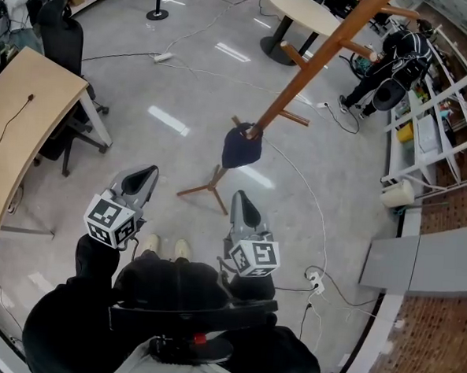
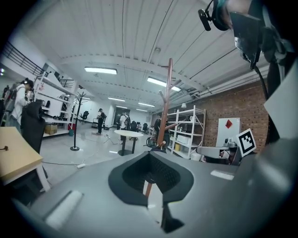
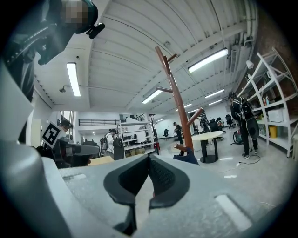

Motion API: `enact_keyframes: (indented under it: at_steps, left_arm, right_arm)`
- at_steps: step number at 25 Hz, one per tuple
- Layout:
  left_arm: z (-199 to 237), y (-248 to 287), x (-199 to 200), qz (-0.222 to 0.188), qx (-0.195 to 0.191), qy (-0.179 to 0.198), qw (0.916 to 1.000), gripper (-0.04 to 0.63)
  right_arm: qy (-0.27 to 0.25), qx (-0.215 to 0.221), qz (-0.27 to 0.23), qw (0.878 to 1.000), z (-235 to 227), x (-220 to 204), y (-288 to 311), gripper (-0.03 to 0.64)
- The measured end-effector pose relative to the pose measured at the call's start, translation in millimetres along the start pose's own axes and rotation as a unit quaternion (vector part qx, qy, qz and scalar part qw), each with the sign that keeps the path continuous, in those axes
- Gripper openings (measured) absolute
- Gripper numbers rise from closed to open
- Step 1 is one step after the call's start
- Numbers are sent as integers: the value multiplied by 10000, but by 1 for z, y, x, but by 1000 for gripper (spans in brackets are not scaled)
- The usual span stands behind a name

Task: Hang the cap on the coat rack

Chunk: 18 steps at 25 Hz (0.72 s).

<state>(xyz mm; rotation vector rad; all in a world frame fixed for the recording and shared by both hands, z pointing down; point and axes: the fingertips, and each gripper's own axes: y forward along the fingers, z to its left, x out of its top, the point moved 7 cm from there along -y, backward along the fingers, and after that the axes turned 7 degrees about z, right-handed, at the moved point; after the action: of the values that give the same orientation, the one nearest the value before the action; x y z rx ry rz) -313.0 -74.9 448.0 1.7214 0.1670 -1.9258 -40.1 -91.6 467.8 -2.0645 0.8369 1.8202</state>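
Cap (image 1: 241,145): dark, hung on a low peg of the coat rack (image 1: 316,61), above the floor. Lies straight ahead of right gripper (image 1: 242,198), the nearer; left gripper (image 1: 146,175) offset aside. Both grippers closed, empty.

- Looks like a big open-plan lab or workshop, part office.
- Polished grey floor (image 1: 184,84) crossed by loose cables (image 1: 123,55), with a power strip (image 1: 163,58) lying on it.
- White metal shelving (image 1: 447,116) stacked with boxes and gear, set against a brick wall (image 2: 223,107).
- Curved wooden worktop (image 1: 24,129) with a black office chair (image 1: 65,41) beside it, and a round table (image 1: 303,9) further off.
- Ribbed white ceiling (image 2: 139,42) with strip lights (image 2: 100,70) and exposed conduit.
- People (image 2: 100,122) standing about at the far end.
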Motion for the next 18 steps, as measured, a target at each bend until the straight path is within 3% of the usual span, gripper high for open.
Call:
enact_keyframes:
  at_steps: [18]
  left_arm:
    - [-1,-4,-2,-1,-49,-26,10000,3]
  right_arm:
    - [4,-2,-27,10000,4,0,-3,3]
